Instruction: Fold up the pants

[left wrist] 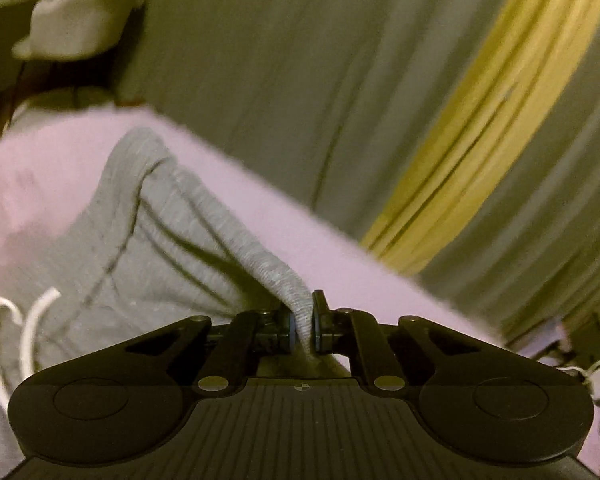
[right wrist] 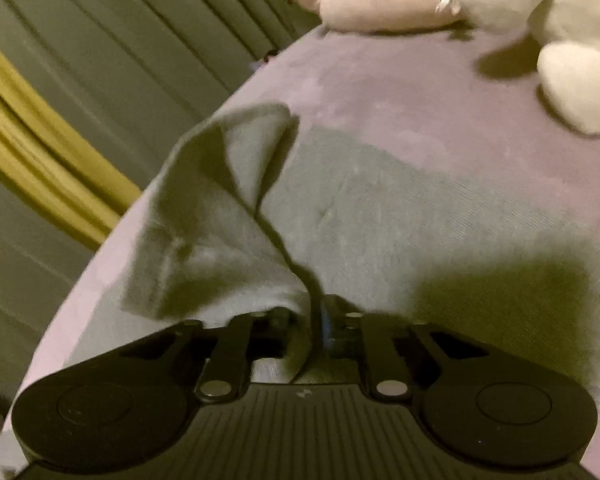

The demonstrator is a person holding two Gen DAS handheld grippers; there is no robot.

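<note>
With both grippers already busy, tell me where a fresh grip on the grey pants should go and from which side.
Take the grey pants at the waistband corner beside the white drawstring, coming in low from the bed's edge. The left gripper and right gripper are each shut on a raised fold, so that flat, thick band on the pink bed cover looks the easiest to pinch.

Dim warm light, motion blur (fisheye-curved edges), hard shadows

pants [left wrist: 148, 216]: grey ribbed knit cloth, matt
drawstring [left wrist: 4, 320]: white cord, smooth
bed cover [right wrist: 400, 92]: lilac plush cloth, soft nap
curtain [left wrist: 300, 60]: grey and yellow cloth, pleated
left gripper [left wrist: 305, 326]: black matt plastic, metal pins
plush toy [right wrist: 540, 20]: cream fuzzy cloth
</note>
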